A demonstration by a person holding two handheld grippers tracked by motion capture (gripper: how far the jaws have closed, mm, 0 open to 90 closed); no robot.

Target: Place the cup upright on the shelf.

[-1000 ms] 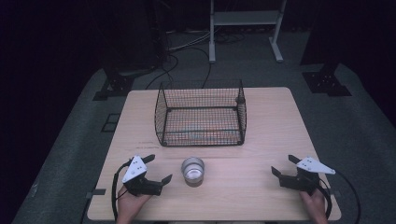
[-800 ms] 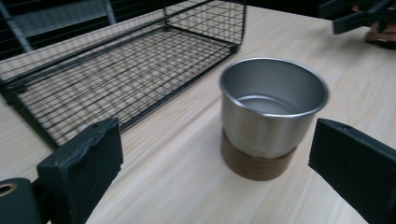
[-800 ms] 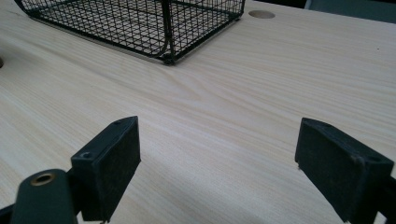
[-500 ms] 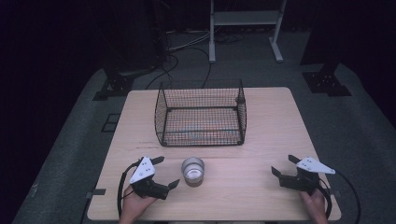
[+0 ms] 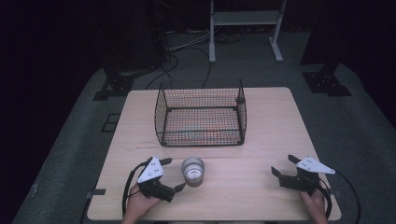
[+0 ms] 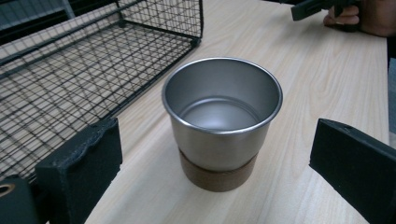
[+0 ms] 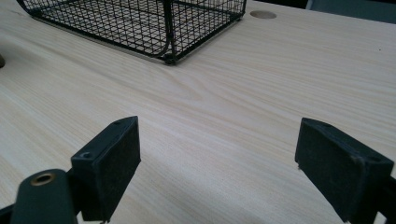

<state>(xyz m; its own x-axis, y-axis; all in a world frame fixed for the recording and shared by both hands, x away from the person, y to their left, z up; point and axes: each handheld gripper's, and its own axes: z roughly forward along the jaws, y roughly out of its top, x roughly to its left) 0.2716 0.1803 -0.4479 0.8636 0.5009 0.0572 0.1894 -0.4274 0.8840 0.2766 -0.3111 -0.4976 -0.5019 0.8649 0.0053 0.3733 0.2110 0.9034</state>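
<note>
- Cup [image 5: 193,171]: steel, brown base band, upright and empty, near the counter's [image 5: 261,140] front edge, left of centre, just in front of the basket.
- Left tongs [image 5: 173,175]: jaws spread wide, aimed at the cup from its left; in the left gripper view the cup [image 6: 222,120] stands ahead between the two jaws, touching neither.
- Basket [image 5: 201,114]: black wire, empty, mid-counter, just behind the cup.
- Right tongs [image 5: 284,165]: jaws spread wide, holding nothing, resting near the counter's front right corner, well apart from the cup; the right gripper view shows bare wood between the jaws.
</note>
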